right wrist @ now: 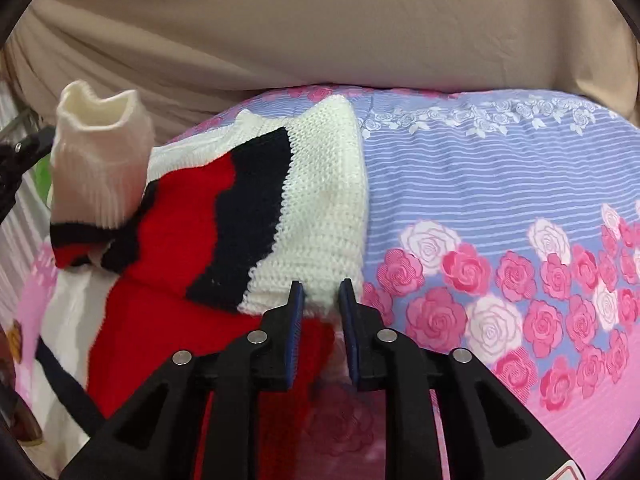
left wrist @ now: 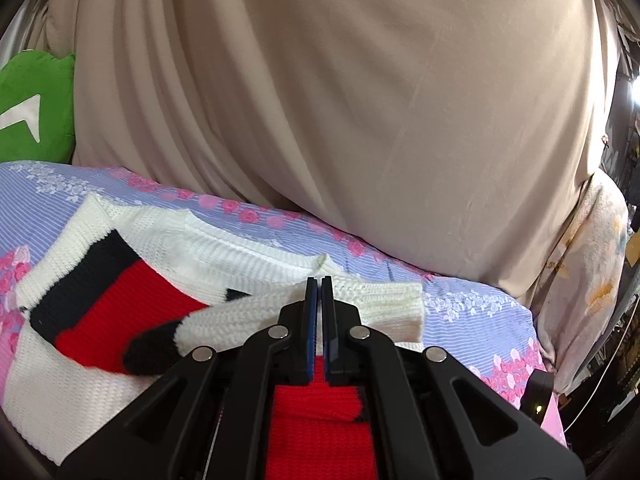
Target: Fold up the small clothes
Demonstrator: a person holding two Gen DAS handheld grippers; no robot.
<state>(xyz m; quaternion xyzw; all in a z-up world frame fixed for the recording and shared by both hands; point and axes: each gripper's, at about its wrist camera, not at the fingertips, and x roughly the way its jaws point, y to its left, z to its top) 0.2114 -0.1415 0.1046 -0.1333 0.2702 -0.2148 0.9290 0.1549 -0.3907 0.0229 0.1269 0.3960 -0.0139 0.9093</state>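
A small knit sweater (left wrist: 120, 280), white with red and black bands, lies on the floral bedsheet (left wrist: 480, 320). My left gripper (left wrist: 319, 284) is shut on the sweater's left sleeve, whose white cuff (left wrist: 384, 304) sticks out past the fingers. In the right wrist view the sweater (right wrist: 240, 208) lies partly folded, the lifted cuff (right wrist: 100, 152) at the left. My right gripper (right wrist: 322, 292) stands partly open around the white folded edge of the sweater, not closed on it.
A beige draped cloth (left wrist: 340, 100) rises behind the bed. A green cushion (left wrist: 36, 108) sits at the far left. A pale floral fabric (left wrist: 592, 260) hangs at the right edge. The bedsheet (right wrist: 500, 220) stretches bare to the right of the sweater.
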